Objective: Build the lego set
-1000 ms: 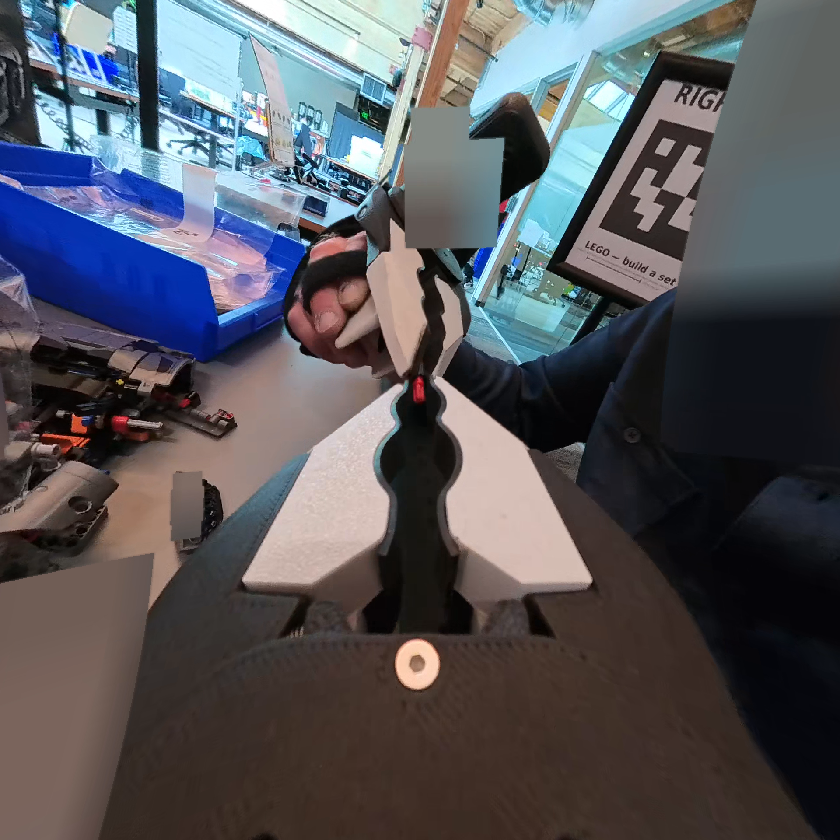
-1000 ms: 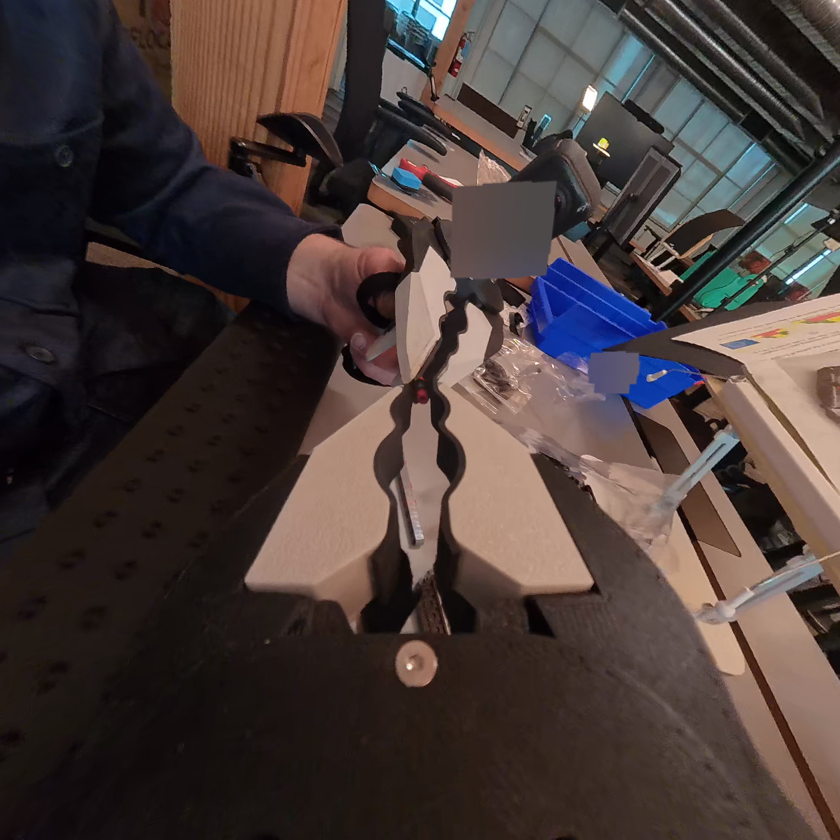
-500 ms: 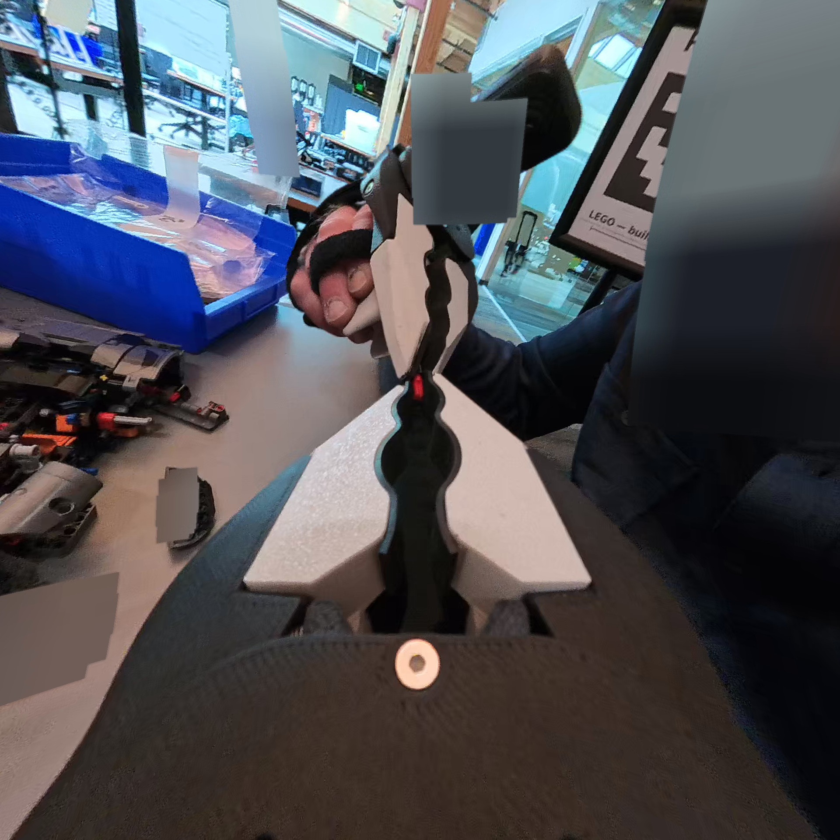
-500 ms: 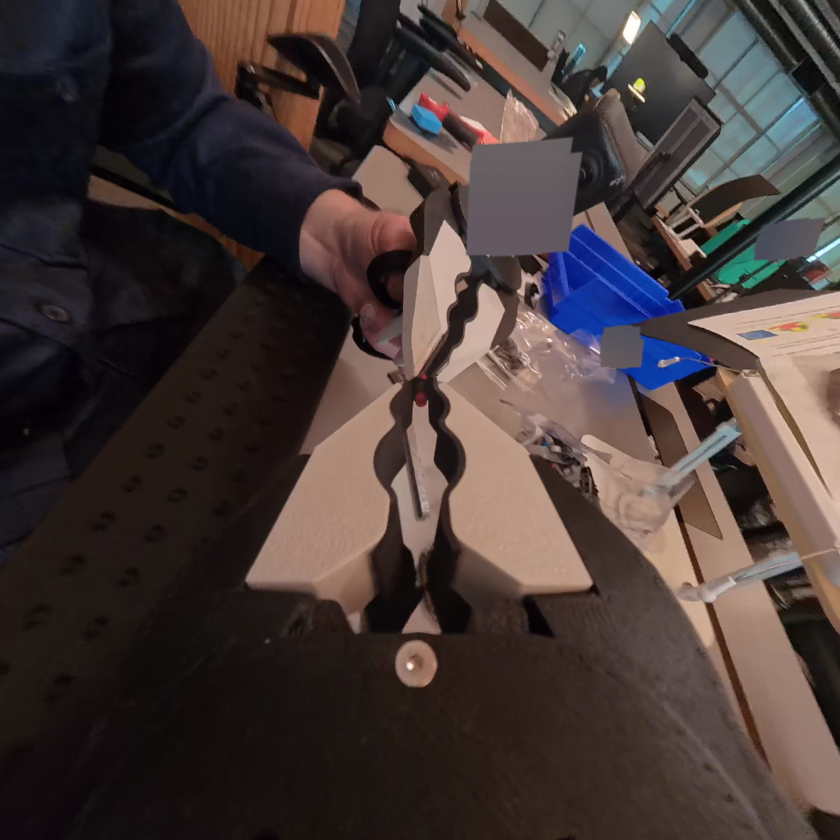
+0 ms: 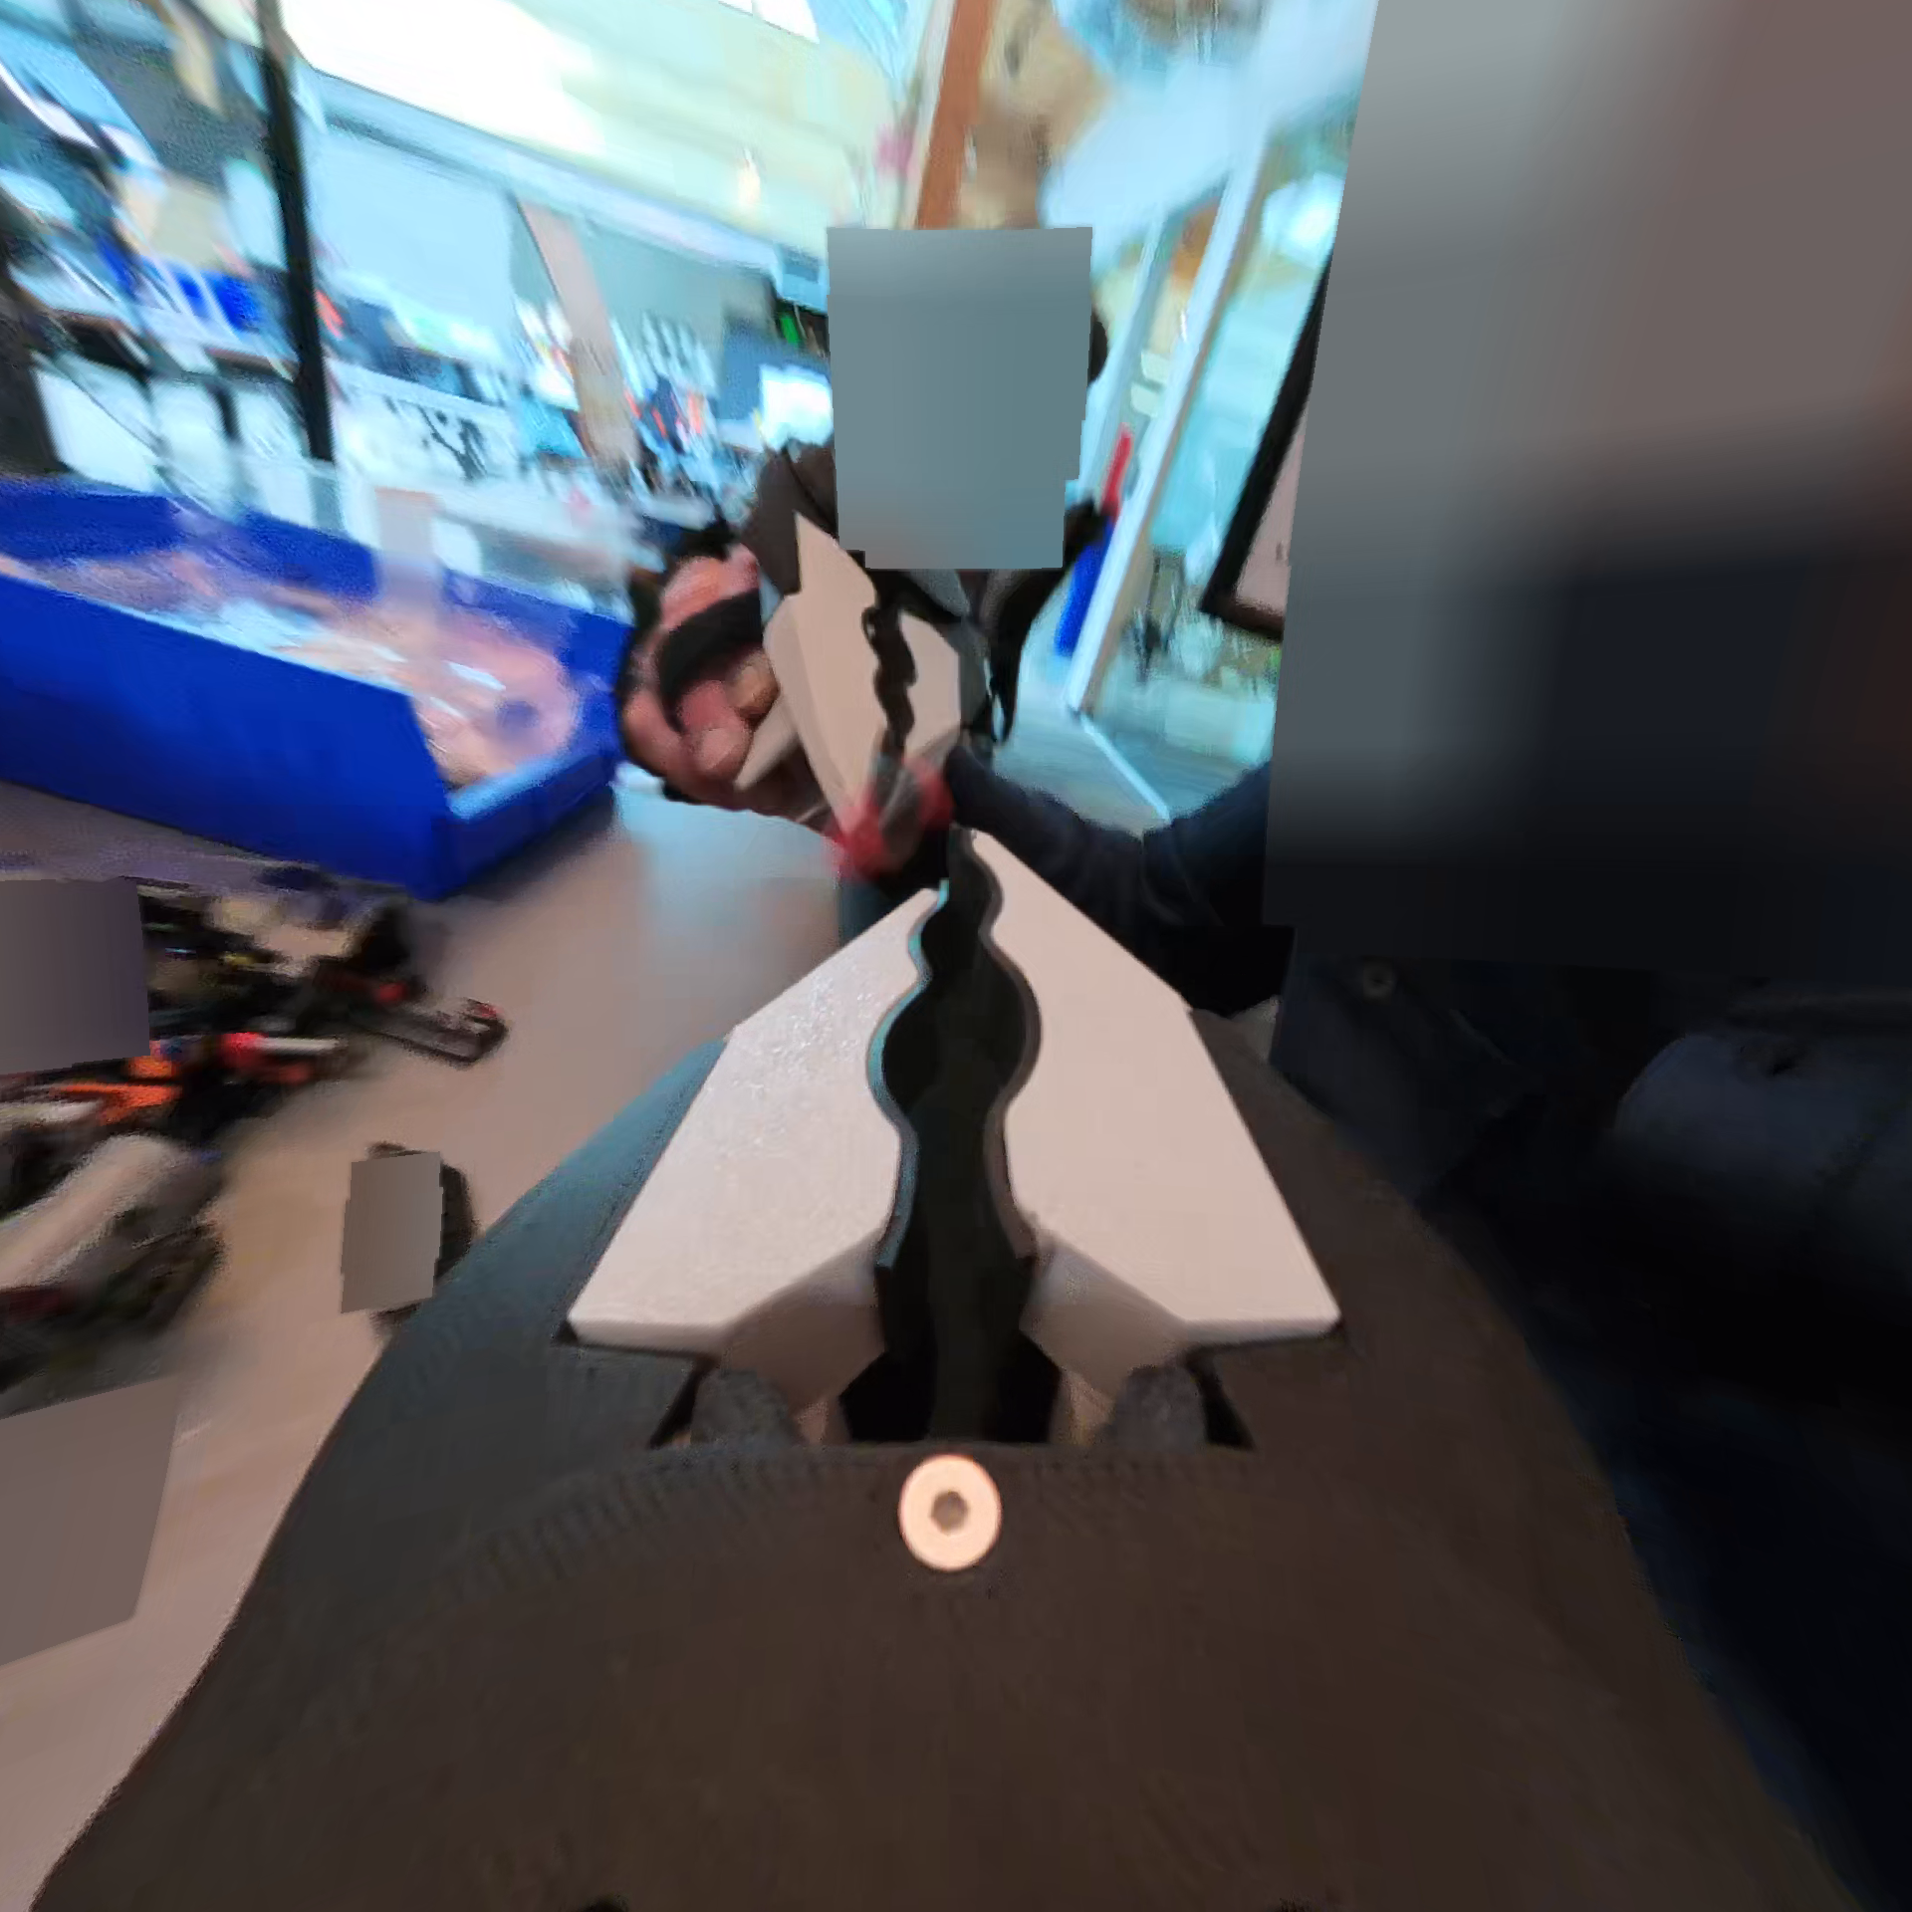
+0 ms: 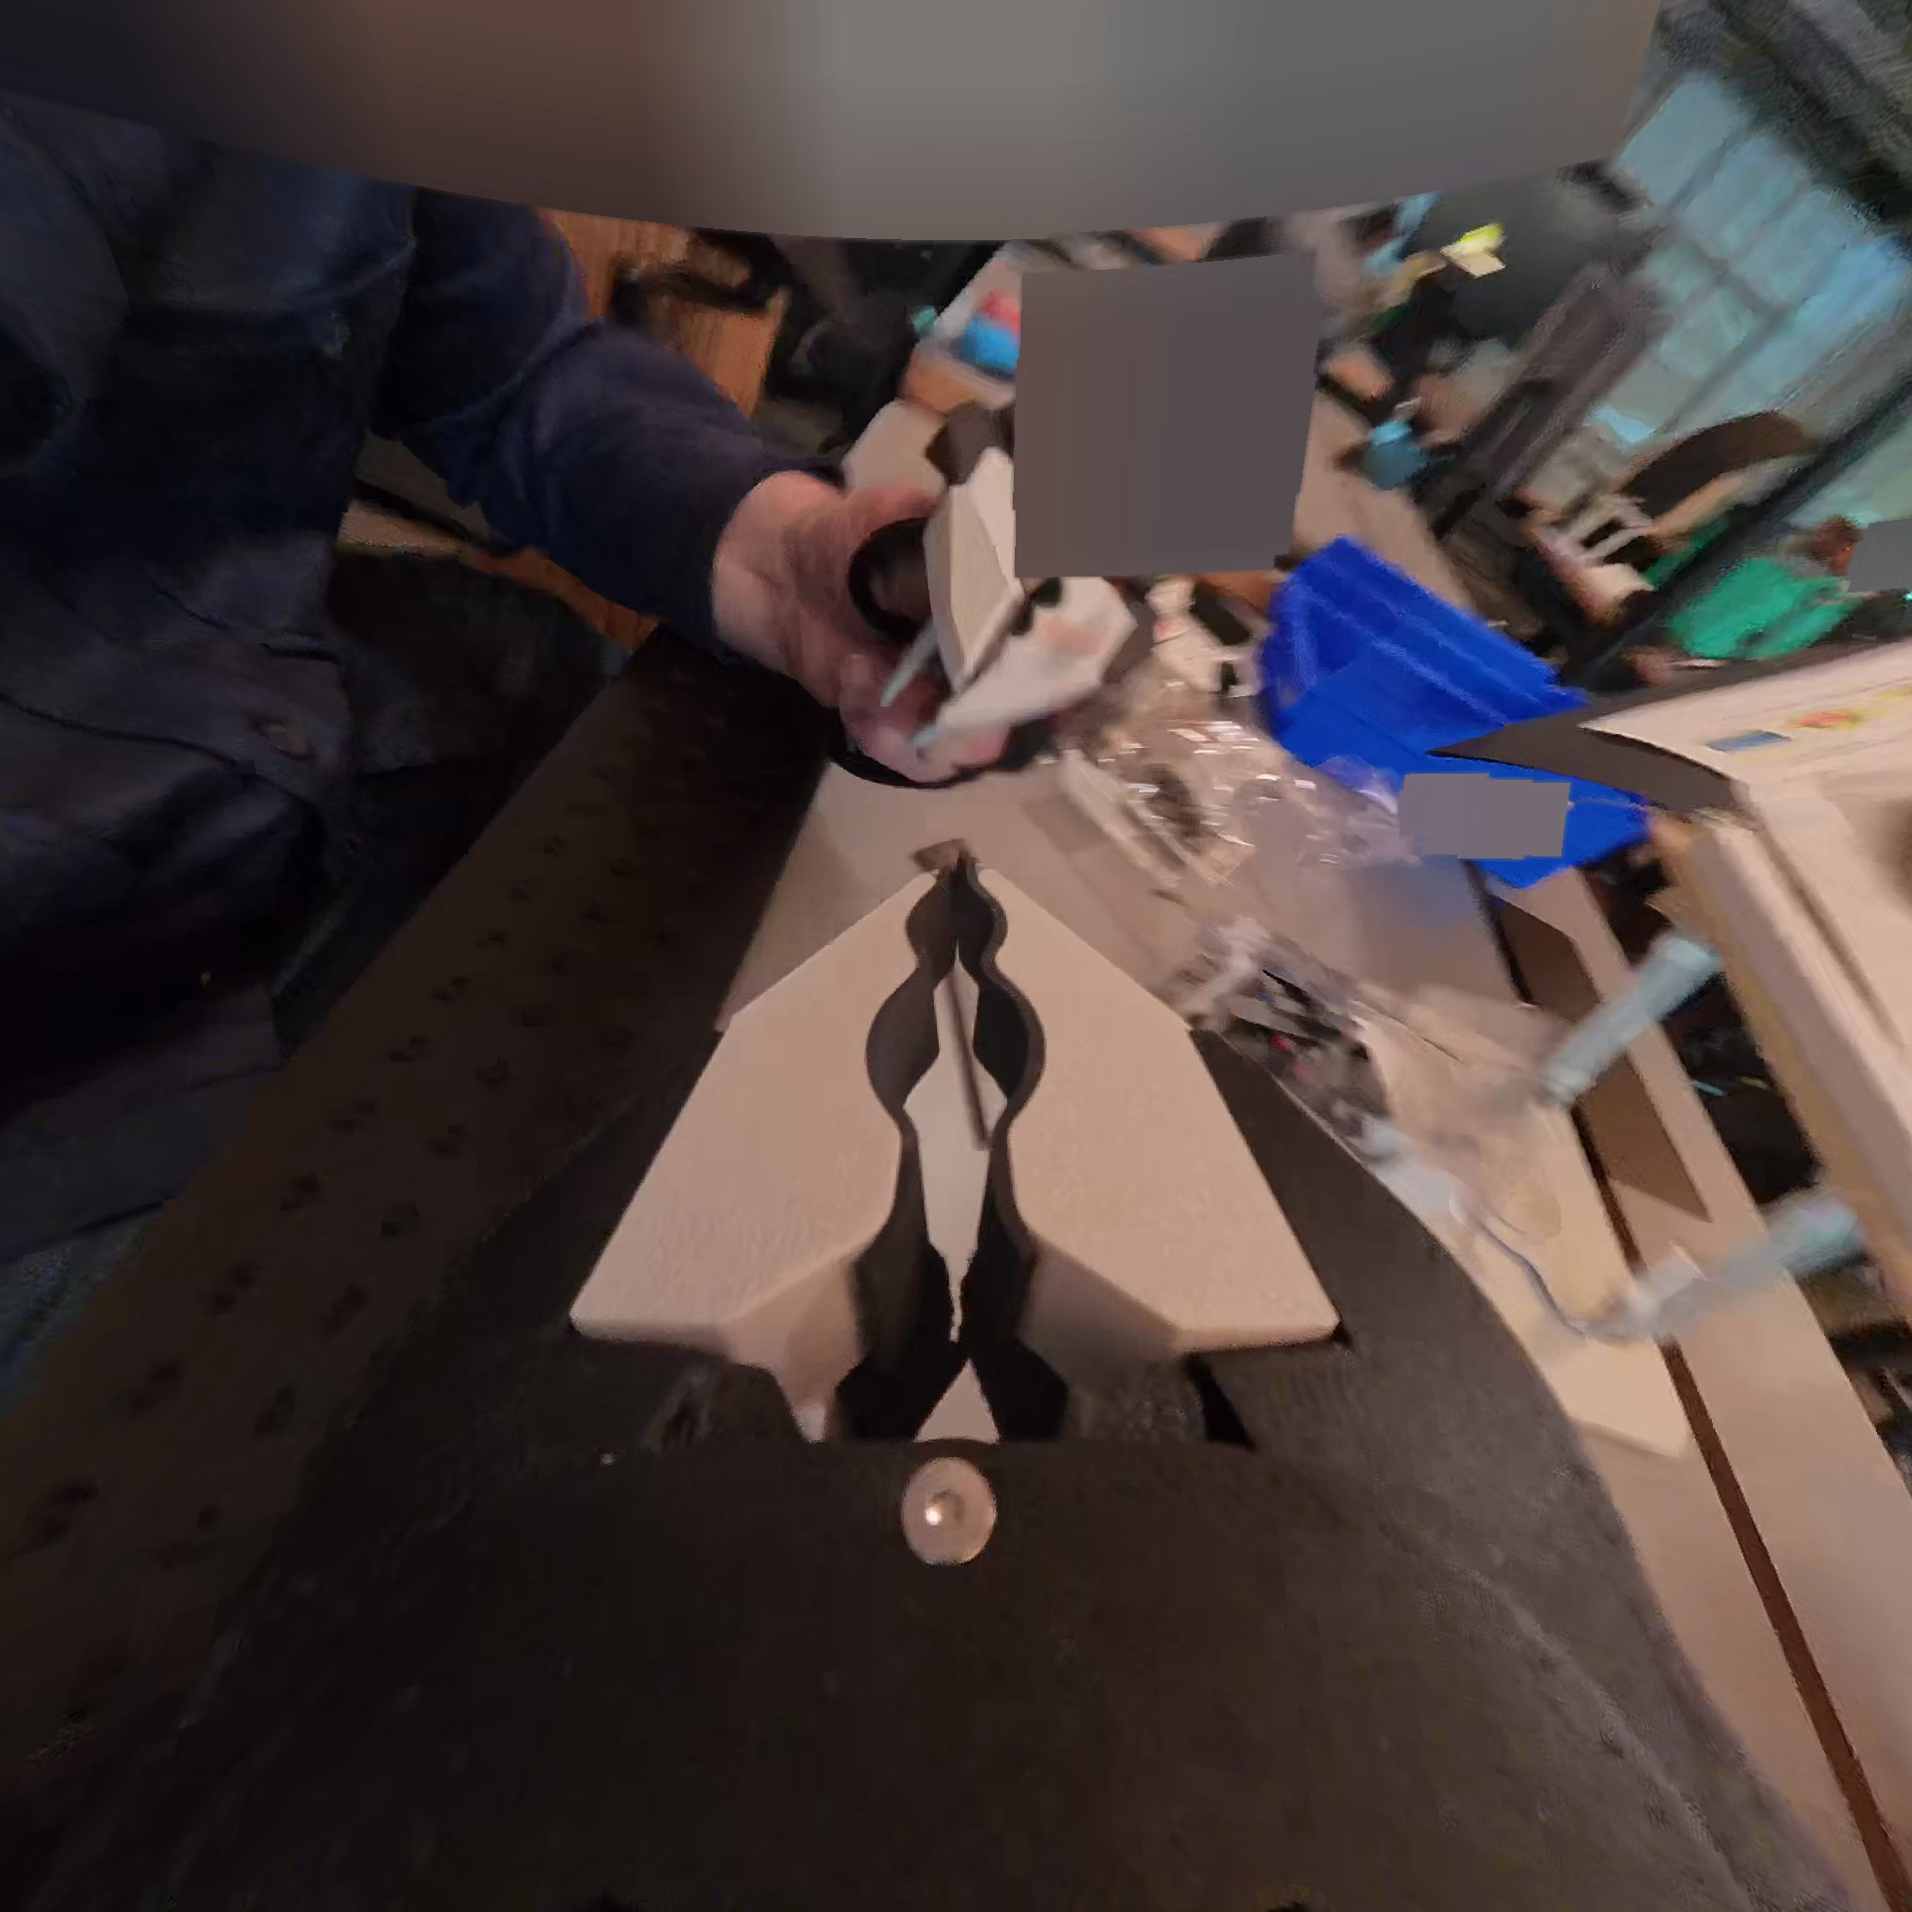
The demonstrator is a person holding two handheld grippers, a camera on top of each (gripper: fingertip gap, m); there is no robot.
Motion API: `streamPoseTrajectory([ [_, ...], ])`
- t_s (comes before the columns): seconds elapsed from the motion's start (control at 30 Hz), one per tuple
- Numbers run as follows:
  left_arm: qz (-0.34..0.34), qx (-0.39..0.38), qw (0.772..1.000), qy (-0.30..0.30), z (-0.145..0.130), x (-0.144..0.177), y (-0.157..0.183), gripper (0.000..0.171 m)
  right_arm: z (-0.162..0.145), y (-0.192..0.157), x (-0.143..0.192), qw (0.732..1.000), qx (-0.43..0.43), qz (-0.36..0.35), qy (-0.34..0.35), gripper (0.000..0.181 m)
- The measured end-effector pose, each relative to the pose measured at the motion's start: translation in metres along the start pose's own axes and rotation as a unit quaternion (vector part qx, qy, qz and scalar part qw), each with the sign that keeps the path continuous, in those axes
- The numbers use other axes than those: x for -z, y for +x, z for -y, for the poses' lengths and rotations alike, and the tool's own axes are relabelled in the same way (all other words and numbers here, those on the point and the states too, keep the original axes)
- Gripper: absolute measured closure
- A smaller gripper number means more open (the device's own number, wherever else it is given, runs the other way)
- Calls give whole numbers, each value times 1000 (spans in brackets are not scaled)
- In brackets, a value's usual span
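Note:
My left gripper (image 5: 957, 879) is shut, and nothing shows between its tips. Just beyond it in the left wrist view is my right gripper (image 5: 895, 786), held by a hand, with a blurred small red piece (image 5: 879, 823) at its tip. In the right wrist view my right gripper (image 6: 952, 879) is shut, and a small dark piece (image 6: 939, 855) sticks out of its tips. The left gripper (image 6: 936, 724) is farther off there, tilted, and apart from the right one. Both views are motion-blurred.
A partly built lego model (image 5: 207, 1035) lies on the grey table (image 5: 641, 983) beside a blue bin (image 5: 259, 724). The right wrist view shows clear plastic bags (image 6: 1242, 786), the blue bin (image 6: 1397, 662), an open booklet (image 6: 1811, 724) and a black perforated board (image 6: 466, 1035). Tip to tip, the grippers are about 4 cm apart. The partly built lego model (image 5: 207, 1035) is about 25 cm from both grippers' fingertips.
The two grippers met tip to tip on the red piece; now they have pulled apart. The left gripper has swung up and away, and the red piece stays at the right gripper's tip.

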State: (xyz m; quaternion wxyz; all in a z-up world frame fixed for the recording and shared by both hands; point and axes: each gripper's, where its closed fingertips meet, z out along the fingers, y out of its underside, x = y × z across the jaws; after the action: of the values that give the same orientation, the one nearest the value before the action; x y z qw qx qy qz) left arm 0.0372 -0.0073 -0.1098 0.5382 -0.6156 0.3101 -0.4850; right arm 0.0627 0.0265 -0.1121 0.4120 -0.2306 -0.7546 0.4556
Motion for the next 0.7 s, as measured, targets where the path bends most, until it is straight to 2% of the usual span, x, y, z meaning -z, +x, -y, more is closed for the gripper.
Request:
streamPoseTrajectory([
  [0.03, 25, 5, 1000, 18, 6, 16, -11, 171, 9, 7, 22, 999, -17, -14, 38, 181],
  [0.07, 41, 13, 999, 9, 0, 21, -18, 171, 13, 9, 32, 998, -23, -19, 54, 181],
  [0.17, 42, 12, 998, -34, -16, 4, -22, 171, -5, 5, 10, 999, -29, -9, 15, 181],
  [0.23, 29, 46, 998, -43, -22, 3, -25, 171, -20, 4, -4, 999, -43, 0, -19, 181],
  [0.3, 45, 19, 996, -70, -31, 0, -26, 171, -34, 6, -8, 998, -29, -10, -60, 181],
  [0.37, 42, 34, 995, -85, -39, -4, -27, 171, -37, 7, -8, 997, -45, -6, -55, 181],
  [0.5, 47, 46, 992, -105, -48, -7, -32, 171, -52, 7, -14, 995, -48, -7, -86, 181],
  [0.7, 42, 40, 988, -145, -64, -15, -30, 171, -59, 7, -18, 994, -65, 0, -87, 181],
])
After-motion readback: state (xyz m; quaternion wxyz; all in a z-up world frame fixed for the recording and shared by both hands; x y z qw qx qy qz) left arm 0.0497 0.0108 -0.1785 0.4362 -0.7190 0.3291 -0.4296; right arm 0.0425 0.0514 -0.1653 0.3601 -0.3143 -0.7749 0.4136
